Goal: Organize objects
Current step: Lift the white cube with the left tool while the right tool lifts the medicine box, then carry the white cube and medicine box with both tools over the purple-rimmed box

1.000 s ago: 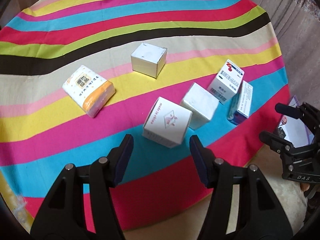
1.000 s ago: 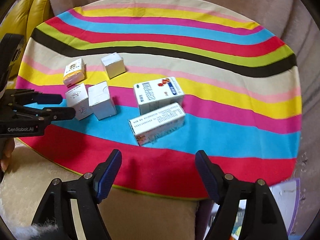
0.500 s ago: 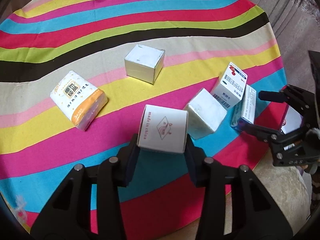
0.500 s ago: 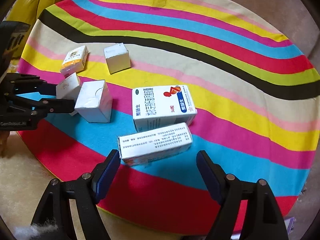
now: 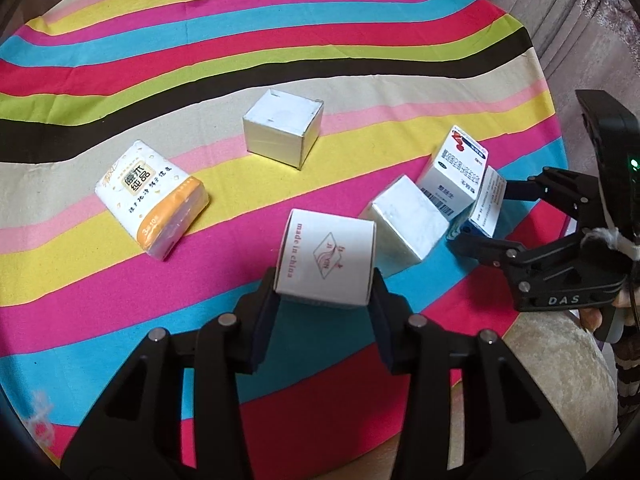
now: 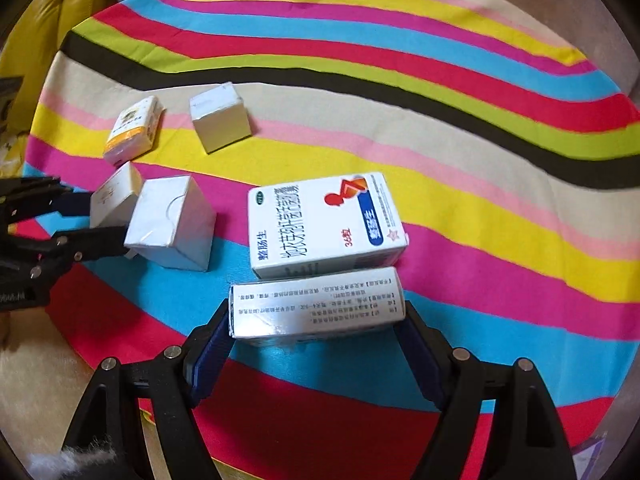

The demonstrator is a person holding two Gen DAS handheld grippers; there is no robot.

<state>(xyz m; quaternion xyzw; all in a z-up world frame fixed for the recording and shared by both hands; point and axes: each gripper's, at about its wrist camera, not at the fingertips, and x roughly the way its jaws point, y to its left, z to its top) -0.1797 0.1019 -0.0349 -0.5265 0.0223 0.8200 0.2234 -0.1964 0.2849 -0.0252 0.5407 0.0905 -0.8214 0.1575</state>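
Note:
My left gripper (image 5: pixel 324 280) is shut on a white cube box printed "made in china" (image 5: pixel 328 256), its pads pressing both sides; that grip also shows from the right wrist, left gripper (image 6: pixel 100 220) and box (image 6: pixel 114 196). A plain white box (image 5: pixel 408 224) leans right beside it. My right gripper (image 6: pixel 316 316) is open, and a flat white medicine box (image 6: pixel 316 304) lies between its fingertips, filling nearly the whole gap. A larger medicine box with a red logo (image 6: pixel 324 224) lies just behind it.
A round table with a striped cloth (image 5: pixel 280 40) carries everything. Further back lie a tissue pack (image 5: pixel 152 196) and another white cube box (image 5: pixel 284 132). A beige cushion (image 5: pixel 560 380) sits below the near table edge, a curtain (image 5: pixel 580 20) hangs at the right.
My left gripper closed on the "made in china" box and has held still since. My right gripper came down and forward until the flat medicine box lay between its fingers.

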